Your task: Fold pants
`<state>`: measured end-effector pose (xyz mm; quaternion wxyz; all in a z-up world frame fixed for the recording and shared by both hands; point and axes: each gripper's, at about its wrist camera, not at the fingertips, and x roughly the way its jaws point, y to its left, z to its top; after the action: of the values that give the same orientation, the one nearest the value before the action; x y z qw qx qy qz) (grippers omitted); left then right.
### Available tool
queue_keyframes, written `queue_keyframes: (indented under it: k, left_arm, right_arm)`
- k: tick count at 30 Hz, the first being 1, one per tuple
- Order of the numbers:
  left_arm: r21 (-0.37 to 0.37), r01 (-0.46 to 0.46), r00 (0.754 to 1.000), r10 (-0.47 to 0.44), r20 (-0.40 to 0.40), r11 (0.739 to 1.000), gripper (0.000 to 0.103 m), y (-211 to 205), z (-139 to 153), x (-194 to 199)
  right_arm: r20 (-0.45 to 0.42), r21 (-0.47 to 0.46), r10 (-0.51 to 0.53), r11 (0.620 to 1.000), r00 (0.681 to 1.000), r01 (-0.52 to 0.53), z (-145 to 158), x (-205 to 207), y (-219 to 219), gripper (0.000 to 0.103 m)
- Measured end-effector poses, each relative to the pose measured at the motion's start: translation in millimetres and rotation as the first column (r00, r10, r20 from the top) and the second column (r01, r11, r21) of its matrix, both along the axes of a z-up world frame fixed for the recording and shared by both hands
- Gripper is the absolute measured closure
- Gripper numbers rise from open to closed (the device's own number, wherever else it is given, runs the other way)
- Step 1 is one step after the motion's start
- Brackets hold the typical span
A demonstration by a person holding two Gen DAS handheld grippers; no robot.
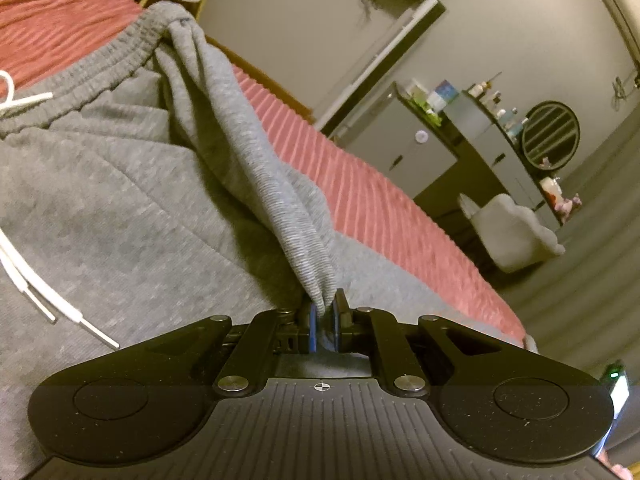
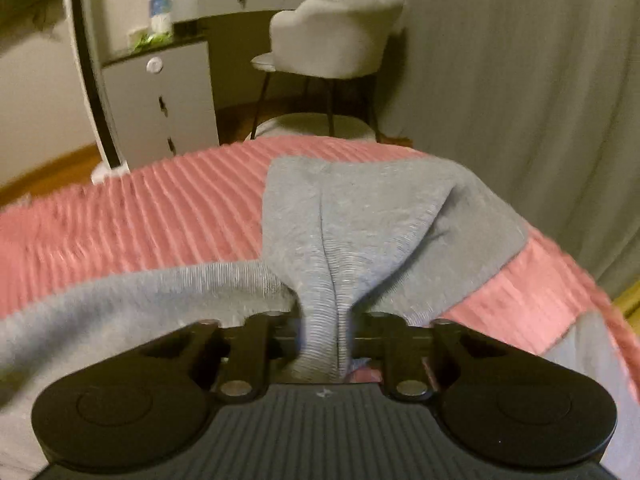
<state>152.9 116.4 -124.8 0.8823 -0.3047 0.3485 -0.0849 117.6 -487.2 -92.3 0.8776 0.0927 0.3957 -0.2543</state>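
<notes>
Grey sweatpants [image 1: 120,200] lie on a pink ribbed bedspread [image 1: 380,200]. Their elastic waistband [image 1: 100,68] and white drawstrings [image 1: 40,288] show at the left of the left wrist view. My left gripper [image 1: 324,312] is shut on a ribbed cuff of the pants [image 1: 308,264], which stretches up toward the waistband. My right gripper [image 2: 324,336] is shut on another ribbed grey cuff [image 2: 324,304], with the leg fabric [image 2: 380,208] bunched and lifted over the bedspread [image 2: 140,208].
A grey upholstered chair [image 2: 336,40] stands beyond the bed's far edge, beside a grey vanity with drawers [image 2: 160,96]. A grey curtain [image 2: 520,100] hangs at the right. The chair [image 1: 512,236] and a round mirror [image 1: 550,136] show in the left wrist view.
</notes>
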Motion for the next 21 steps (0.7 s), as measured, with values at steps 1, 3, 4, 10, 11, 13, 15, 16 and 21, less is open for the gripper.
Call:
queue_keyframes:
  k: [1, 3, 4, 10, 11, 13, 15, 16, 21]
  left_arm:
    - [0.005, -0.002, 1.000, 0.002, 0.003, 1.000, 0.093, -0.8, 2.2, -1.4]
    - [0.015, -0.010, 1.000, 0.010, 0.024, 1.000, 0.094, -0.4, 11.7, -7.9]
    - [0.025, -0.017, 0.999, 0.016, 0.047, 1.000, 0.094, 0.0, 19.8, -12.4]
    - [0.121, -0.003, 0.987, -0.017, 0.161, 0.993, 0.100, 13.9, 53.6, -77.0]
    - [0.126, 0.014, 0.990, -0.032, 0.137, 0.992, 0.100, 17.2, 50.4, -89.2]
    - [0.157, 0.059, 0.995, -0.071, 0.070, 0.986, 0.100, 19.8, 39.7, -111.7]
    - [0.189, 0.073, 0.997, -0.079, 0.026, 0.979, 0.100, 22.4, 30.9, -124.0]
    - [0.190, 0.060, 0.998, -0.062, 0.008, 0.980, 0.097, 25.3, 29.6, -126.3]
    - [0.158, -0.049, 0.998, 0.041, 0.052, 0.986, 0.037, 39.8, 49.7, -108.7]
  right_arm:
    - [0.026, 0.025, -0.006, 1.000, 1.000, 0.005, 8.6, -6.8, -1.7, 0.090]
    - [0.097, 0.057, -0.020, 0.998, 0.995, 0.014, 29.8, -23.4, -5.9, 0.091]
    - [0.149, 0.078, -0.028, 0.997, 0.988, 0.017, 45.7, -39.3, -9.3, 0.091]
    - [0.351, 0.223, -0.105, 0.974, 0.931, 0.026, 93.6, -163.5, -44.8, 0.092]
    - [0.342, 0.227, -0.104, 0.974, 0.934, 0.025, 90.2, -187.0, -46.1, 0.092]
    - [0.319, 0.218, -0.101, 0.976, 0.942, 0.031, 72.8, -225.0, -45.3, 0.092]
    - [0.262, 0.262, -0.157, 0.961, 0.952, 0.086, 43.7, -249.1, -49.9, 0.092]
    - [0.229, 0.308, -0.208, 0.942, 0.951, 0.132, 26.8, -256.3, -54.5, 0.091]
    - [0.185, 0.424, -0.467, 0.832, 0.865, 0.359, -11.4, -271.4, -48.9, 0.089]
